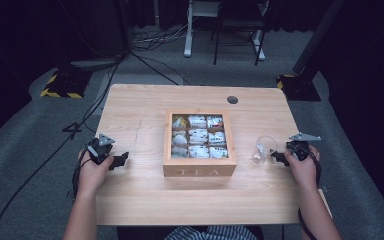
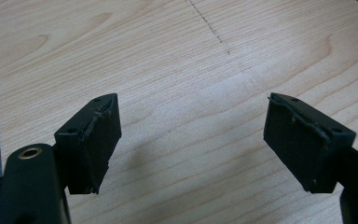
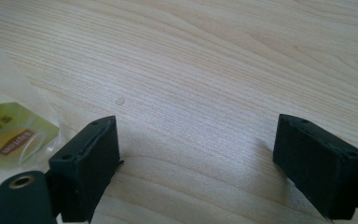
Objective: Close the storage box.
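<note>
A wooden tea box (image 1: 199, 167) marked TEA stands open in the middle of the table, its compartments holding several tea bags (image 1: 198, 136). A clear glass (image 1: 263, 148) with a yellow-tagged tea bag (image 3: 9, 137) in it sits right of the box. My right gripper (image 1: 279, 157) rests just right of the glass, jaws wide apart over bare wood, nothing between them (image 3: 193, 154). My left gripper (image 1: 119, 160) lies low on the table left of the box, open and empty (image 2: 191, 140).
The wooden table (image 1: 145, 200) has a round cable hole (image 1: 232, 100) at the back. Cables and stand feet lie on the grey floor beyond, with a yellow-black base (image 1: 62, 85) at the far left.
</note>
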`<state>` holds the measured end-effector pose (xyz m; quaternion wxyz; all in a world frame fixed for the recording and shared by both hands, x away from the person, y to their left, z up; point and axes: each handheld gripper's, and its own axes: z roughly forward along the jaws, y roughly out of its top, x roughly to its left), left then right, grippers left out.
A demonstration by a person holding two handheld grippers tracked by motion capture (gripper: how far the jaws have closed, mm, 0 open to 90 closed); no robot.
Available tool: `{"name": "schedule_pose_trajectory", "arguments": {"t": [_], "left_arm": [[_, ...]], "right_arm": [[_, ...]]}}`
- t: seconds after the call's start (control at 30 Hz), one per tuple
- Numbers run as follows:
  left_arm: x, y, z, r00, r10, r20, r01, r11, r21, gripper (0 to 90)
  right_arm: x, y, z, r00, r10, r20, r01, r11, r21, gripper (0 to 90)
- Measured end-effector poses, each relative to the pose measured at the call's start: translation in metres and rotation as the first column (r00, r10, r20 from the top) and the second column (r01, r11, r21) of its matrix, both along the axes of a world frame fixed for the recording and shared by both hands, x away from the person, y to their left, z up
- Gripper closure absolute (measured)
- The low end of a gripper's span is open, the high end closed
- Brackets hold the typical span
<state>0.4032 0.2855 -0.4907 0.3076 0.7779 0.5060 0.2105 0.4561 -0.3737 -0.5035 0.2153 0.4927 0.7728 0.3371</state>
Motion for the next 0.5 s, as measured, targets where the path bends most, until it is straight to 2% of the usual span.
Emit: {"name": "schedule_pose_trajectory", "arguments": {"t": [0.17,0.27,0.5], "left_arm": [[0.000,0.002,-0.006,0.9999,0.005,-0.016,-0.005,0.9999,-0.014,19.5],[0.001,0.003,-0.010,0.9995,0.016,-0.027,-0.016,0.9999,-0.006,19.6],[0.002,0.004,-0.012,0.9996,0.019,-0.020,-0.020,0.9993,-0.032,18.3]], "right_arm": [[0.000,0.000,0.000,1.0000,-0.001,0.001,0.001,1.000,0.000,14.7],[0.000,0.000,0.000,1.0000,-0.002,0.001,0.002,1.000,0.000,14.7],[0.000,0.000,0.000,1.0000,-0.001,0.002,0.001,1.000,-0.001,14.7]]}}
